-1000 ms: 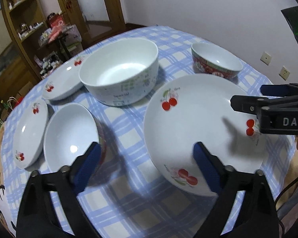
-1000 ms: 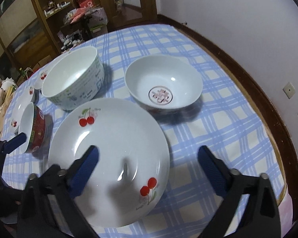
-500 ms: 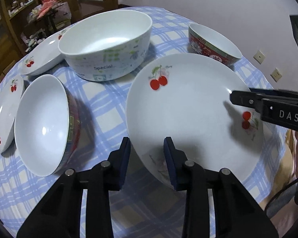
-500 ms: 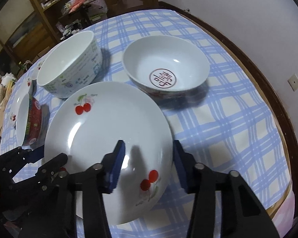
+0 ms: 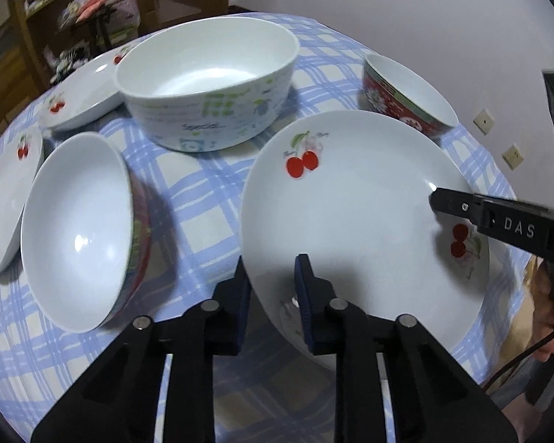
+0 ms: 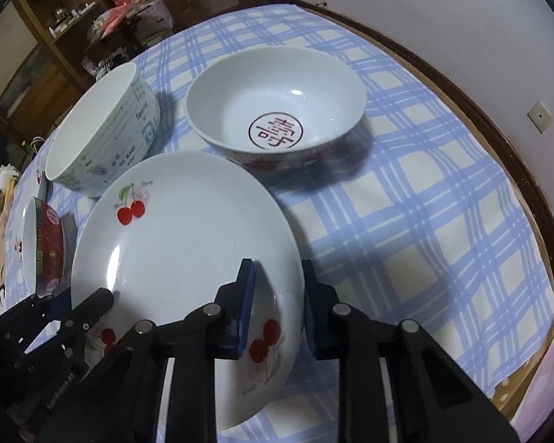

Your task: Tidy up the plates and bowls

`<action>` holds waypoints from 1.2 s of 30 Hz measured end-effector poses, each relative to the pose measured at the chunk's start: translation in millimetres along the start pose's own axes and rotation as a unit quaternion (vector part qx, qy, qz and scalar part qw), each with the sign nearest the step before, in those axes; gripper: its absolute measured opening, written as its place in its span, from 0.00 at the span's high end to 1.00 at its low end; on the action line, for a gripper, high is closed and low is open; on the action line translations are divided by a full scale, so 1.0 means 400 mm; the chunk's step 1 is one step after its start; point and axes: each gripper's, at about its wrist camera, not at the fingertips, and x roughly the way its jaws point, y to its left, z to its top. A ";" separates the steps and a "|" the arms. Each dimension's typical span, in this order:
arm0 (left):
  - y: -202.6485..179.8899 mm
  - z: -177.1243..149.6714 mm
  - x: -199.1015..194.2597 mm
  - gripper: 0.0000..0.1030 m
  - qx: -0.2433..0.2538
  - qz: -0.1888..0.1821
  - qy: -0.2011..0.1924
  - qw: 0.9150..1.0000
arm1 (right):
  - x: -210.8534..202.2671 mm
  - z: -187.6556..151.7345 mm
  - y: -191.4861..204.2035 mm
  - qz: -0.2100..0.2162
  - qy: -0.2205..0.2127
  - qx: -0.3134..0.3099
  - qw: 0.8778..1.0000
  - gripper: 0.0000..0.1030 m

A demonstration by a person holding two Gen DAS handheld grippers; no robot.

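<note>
Sitting near the middle of the blue-checked tablecloth (image 6: pixel 443 221): a large white cherry plate (image 5: pixel 362 206), taken here as the landmark. Closing narrow on its near rim: the left gripper (image 5: pixel 269 295), one blue pad below and outside the edge, the other lying over the inner face, so the rim is running between the jaws. Whether the pads are already pressing is hard to tell; the gap looks only a little wider than the rim.

Closing likewise on the plate's opposite edge: the right gripper (image 6: pixel 277 306), its left pad lying over the plate's white face just above a cherry print, its right pad standing outside the edge, over the cloth. Plate rim again lying between the jaws. Showing in the left wrist view as a black finger marked DAS reaching in over the plate's right side.

Standing beyond the plate, close to its far edge: a big straight-walled white bowl (image 5: pixel 207 81) with green and blue print. Standing beyond the plate to the right, nearly touching its rim: a red-patterned bowl (image 6: pixel 277 103) with a red emblem inside. Leaning tilted to the plate's left, just beside it: another red-sided bowl (image 5: pixel 77 229), its white inside facing the left wrist camera. Lying further left of that: two smaller cherry plates (image 5: pixel 81 99).
</note>
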 end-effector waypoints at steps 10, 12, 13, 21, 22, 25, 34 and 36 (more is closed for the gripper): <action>0.031 0.002 -0.006 0.85 -0.017 -0.010 0.005 1.000 | -0.029 -0.021 0.003 0.004 -0.013 0.010 1.000 0.84; 0.036 0.002 0.001 0.85 -0.023 -0.014 0.007 1.000 | -0.023 -0.018 0.003 0.002 -0.010 0.009 1.000 0.84; 0.038 0.002 0.005 0.85 -0.026 -0.016 0.008 0.999 | -0.022 -0.017 0.004 0.001 -0.009 0.008 1.000 0.84; 0.033 0.011 0.040 0.74 -0.028 -0.036 0.017 0.999 | -0.015 -0.015 0.004 0.003 -0.005 0.008 1.000 0.83; 0.031 0.009 0.040 0.73 -0.027 -0.034 0.012 0.999 | -0.011 -0.014 0.006 -0.002 -0.006 0.006 1.000 0.83; 0.028 0.007 0.037 0.75 -0.024 -0.035 0.002 0.999 | -0.004 -0.012 0.011 -0.009 -0.007 0.003 1.000 0.81; 0.046 0.012 0.003 0.86 -0.040 -0.030 -0.003 0.999 | -0.026 -0.027 0.002 0.005 -0.017 0.017 1.000 0.83; 0.053 0.011 -0.007 0.87 -0.047 -0.035 -0.001 0.998 | -0.030 -0.031 0.000 0.008 -0.016 0.017 1.000 0.84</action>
